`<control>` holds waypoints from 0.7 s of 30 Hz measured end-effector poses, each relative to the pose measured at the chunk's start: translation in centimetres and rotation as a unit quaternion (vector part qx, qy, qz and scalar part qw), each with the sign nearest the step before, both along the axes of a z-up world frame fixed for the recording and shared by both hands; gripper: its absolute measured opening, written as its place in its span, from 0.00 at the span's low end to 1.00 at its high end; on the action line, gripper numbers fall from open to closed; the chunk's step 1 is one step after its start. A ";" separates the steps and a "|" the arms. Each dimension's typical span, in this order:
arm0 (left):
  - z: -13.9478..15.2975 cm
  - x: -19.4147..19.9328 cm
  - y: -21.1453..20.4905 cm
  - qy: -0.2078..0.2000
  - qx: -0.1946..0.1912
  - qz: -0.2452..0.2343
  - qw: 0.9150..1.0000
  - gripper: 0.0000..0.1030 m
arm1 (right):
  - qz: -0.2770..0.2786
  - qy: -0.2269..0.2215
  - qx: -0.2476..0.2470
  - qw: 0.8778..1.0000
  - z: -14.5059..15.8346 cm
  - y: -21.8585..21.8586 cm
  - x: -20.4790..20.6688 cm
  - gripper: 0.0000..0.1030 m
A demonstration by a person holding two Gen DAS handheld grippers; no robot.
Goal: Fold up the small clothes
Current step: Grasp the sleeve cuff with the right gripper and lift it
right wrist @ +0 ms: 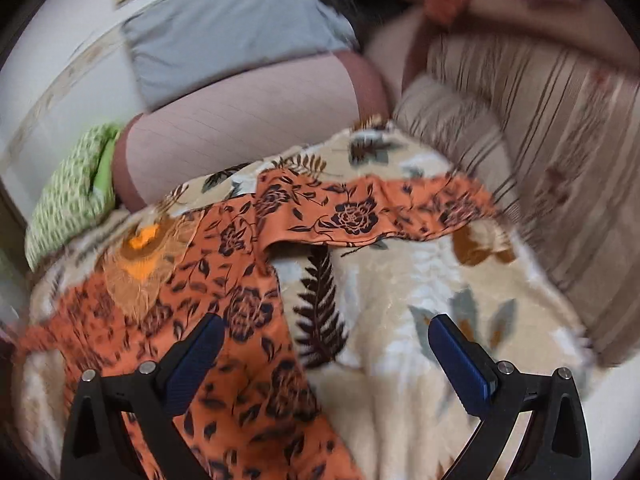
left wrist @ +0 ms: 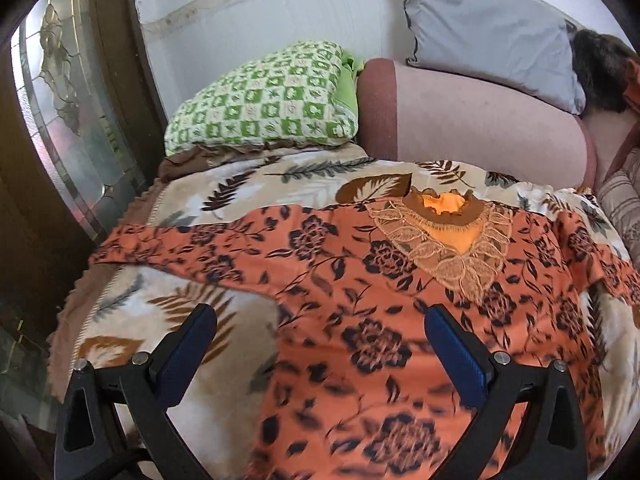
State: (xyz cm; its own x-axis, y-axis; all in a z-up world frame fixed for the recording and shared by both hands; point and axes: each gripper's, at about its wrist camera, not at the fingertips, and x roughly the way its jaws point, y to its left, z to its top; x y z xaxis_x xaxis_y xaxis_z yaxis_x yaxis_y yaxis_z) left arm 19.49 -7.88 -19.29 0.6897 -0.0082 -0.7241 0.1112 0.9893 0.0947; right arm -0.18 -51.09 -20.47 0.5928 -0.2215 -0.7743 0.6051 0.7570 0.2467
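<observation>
Left claw point(left wrist: 320, 344) and right claw point(right wrist: 326, 354), both spread wide and holding nothing, hover above an orange floral top point(left wrist: 360, 300) laid flat with sleeves out on a leaf-print blanket point(left wrist: 240, 188); beyond lie a green checked pillow point(left wrist: 268, 100) and grey pillow point(left wrist: 488, 28)

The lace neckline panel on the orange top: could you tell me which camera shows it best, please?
The left wrist view: the lace neckline panel lies sharp and whole near the frame's centre. In the right wrist view it sits off to the left, motion-blurred, its lace pattern hard to read.
</observation>
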 end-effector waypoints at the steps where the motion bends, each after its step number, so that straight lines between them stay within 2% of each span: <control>1: -0.7 1.0 -0.5 0.001 -0.002 0.001 1.000 1.00 | -0.004 -0.004 0.013 1.000 -0.4 -0.8 0.3 1.00; 4: -2.3 3.3 -1.6 -0.004 -0.003 0.010 1.000 1.00 | -0.048 -0.041 0.092 0.994 -3.0 -6.2 1.2 1.00; 7: -3.6 5.0 -1.9 -0.020 0.004 0.019 1.000 1.00 | -0.116 -0.102 0.188 0.970 -6.4 -12.1 1.0 1.00; 9: -4.5 5.8 -1.5 -0.031 0.016 0.029 0.999 1.00 | -0.158 -0.118 0.221 0.955 -8.2 -14.9 0.8 0.95; 11: -5.4 6.6 -0.8 -0.036 0.024 0.042 0.998 1.00 | -0.206 -0.131 0.244 0.938 -10.0 -17.7 0.6 0.84; 13: -6.2 7.3 -0.3 -0.029 0.033 0.051 0.998 1.00 | -0.243 -0.122 0.250 0.929 -11.2 -19.7 0.6 0.77; 15: -6.8 7.9 0.1 -0.024 0.041 0.057 0.997 1.00 | -0.268 -0.135 0.254 0.919 -11.8 -21.3 0.6 0.76; 19: -7.4 8.4 0.2 -0.016 0.039 0.053 0.998 1.00 | -0.299 -0.158 0.239 0.910 -11.5 -22.6 0.9 0.71; 21: -7.4 8.3 -0.1 -0.018 0.040 0.049 0.998 1.00 | -0.308 -0.164 0.232 0.908 -11.8 -23.2 1.3 0.63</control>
